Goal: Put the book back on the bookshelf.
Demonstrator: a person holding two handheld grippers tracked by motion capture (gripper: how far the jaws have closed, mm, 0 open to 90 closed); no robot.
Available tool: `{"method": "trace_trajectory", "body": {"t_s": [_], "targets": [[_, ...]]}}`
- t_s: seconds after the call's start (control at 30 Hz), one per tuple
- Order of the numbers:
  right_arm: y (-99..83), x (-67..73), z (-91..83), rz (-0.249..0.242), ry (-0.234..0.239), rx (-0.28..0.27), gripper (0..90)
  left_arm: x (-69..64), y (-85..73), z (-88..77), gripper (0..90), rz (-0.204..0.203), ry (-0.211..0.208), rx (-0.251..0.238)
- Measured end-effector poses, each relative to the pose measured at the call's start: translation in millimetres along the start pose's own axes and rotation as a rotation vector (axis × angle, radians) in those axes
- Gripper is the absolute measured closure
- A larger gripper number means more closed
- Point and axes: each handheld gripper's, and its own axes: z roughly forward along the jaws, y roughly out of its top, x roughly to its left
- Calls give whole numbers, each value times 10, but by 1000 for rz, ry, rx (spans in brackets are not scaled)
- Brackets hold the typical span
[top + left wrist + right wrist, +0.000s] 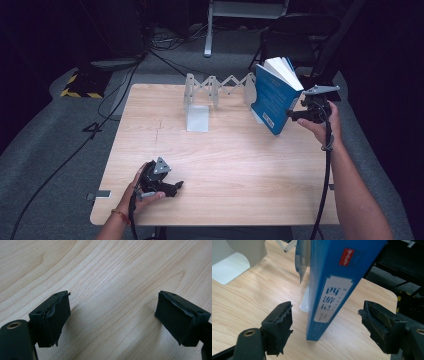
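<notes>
Over on the far right of the wooden surface, the blue book stands tilted, its lower corner down on the wood and its white page edges leaning toward the back. It sits at the right end of the white accordion book rack, whose end plate lies just behind it. The right hand-held gripper is right there beside the book's near edge, held level in the person's right hand. From the right gripper view, the book's spine with its white label stands between the two black jaws, and there is clear daylight on both sides: the jaws stand wide, pads off the cover, nothing gripped. One bare divider of the rack shows off to the left in that view.

Down at the near left, the left hand-held gripper rests low over the surface in the person's left hand, well apart from the book. In the left gripper view its jaws are spread wide, with bare wood grain between them, holding nothing.
</notes>
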Motion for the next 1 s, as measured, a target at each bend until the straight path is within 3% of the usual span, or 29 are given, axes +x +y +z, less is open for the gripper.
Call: {"method": "trace_trajectory", "body": {"t_s": [1.0], "targets": [[-468, 148, -166, -62, 63, -4, 251, 2, 1, 1, 128, 1, -2, 1]]}}
